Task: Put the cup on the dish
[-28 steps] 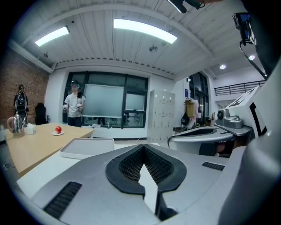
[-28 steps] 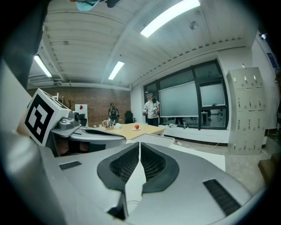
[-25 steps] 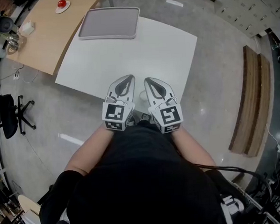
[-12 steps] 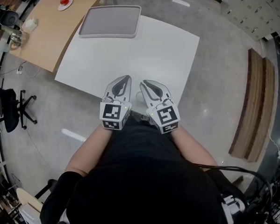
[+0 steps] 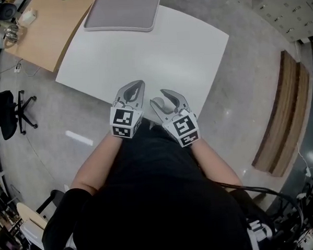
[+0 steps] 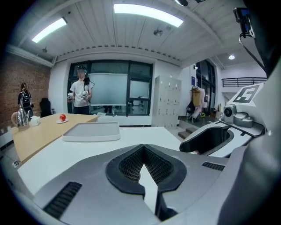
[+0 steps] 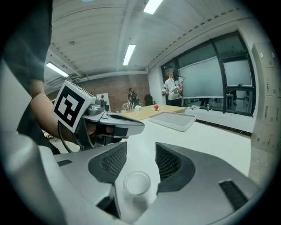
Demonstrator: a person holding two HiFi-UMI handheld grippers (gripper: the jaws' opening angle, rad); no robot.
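A small white cup [image 7: 137, 183] stands upright on the white table [image 5: 163, 48], deep between the jaws of my right gripper [image 7: 139, 160]. Those jaws are opening, and the pads stand clear of the cup on both sides. In the head view the right gripper [image 5: 163, 99] is at the table's near edge, and I cannot make out the cup there. My left gripper [image 5: 135, 87] lies just left of it, shut with nothing in it [image 6: 141, 149]. The grey tray-like dish [image 5: 122, 13] sits at the table's far edge, well beyond both grippers.
A wooden table [image 5: 34, 37] adjoins on the far left, with a red object on a small plate [image 6: 62, 117] and a kettle [image 6: 22, 116]. A person [image 6: 80, 93] stands by the far windows. Office chair [image 5: 9, 114] at left, wooden bench [image 5: 279, 115] at right.
The right gripper's jaws were together and now stand apart around the cup. Both grippers have edged slightly forward and left over the table's near edge.
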